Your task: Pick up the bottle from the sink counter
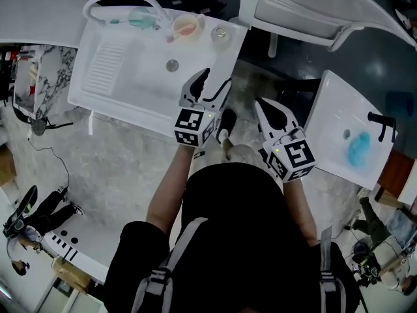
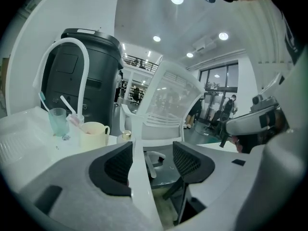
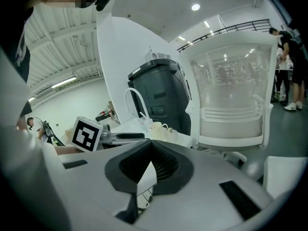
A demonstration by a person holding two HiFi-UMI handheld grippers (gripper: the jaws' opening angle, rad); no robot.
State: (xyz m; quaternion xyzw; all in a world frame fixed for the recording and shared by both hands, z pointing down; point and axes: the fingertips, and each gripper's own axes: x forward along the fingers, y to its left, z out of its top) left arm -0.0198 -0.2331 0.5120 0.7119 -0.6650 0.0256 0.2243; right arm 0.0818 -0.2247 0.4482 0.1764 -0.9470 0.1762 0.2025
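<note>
The bottle [image 1: 220, 34] is small and clear with a round gold cap. It stands on the far right corner of the white sink counter [image 1: 111, 77]; in the left gripper view the bottle [image 2: 126, 136] shows beside a cream mug [image 2: 92, 134]. My left gripper [image 1: 215, 81] hovers over the counter's front right edge, well short of the bottle. Its jaws are open in the left gripper view [image 2: 153, 154], with only the counter's white edge seen between them. My right gripper [image 1: 262, 104] hangs beside it over the floor, shut and empty [image 3: 152, 149].
A teal cup [image 2: 57, 121] with toothbrushes and a curved white faucet [image 1: 124, 2] line the counter's back edge. A white chair [image 1: 306, 12] stands right of the counter, a black bin [image 2: 96, 71] behind it. Another white basin [image 1: 339, 109] lies at the right.
</note>
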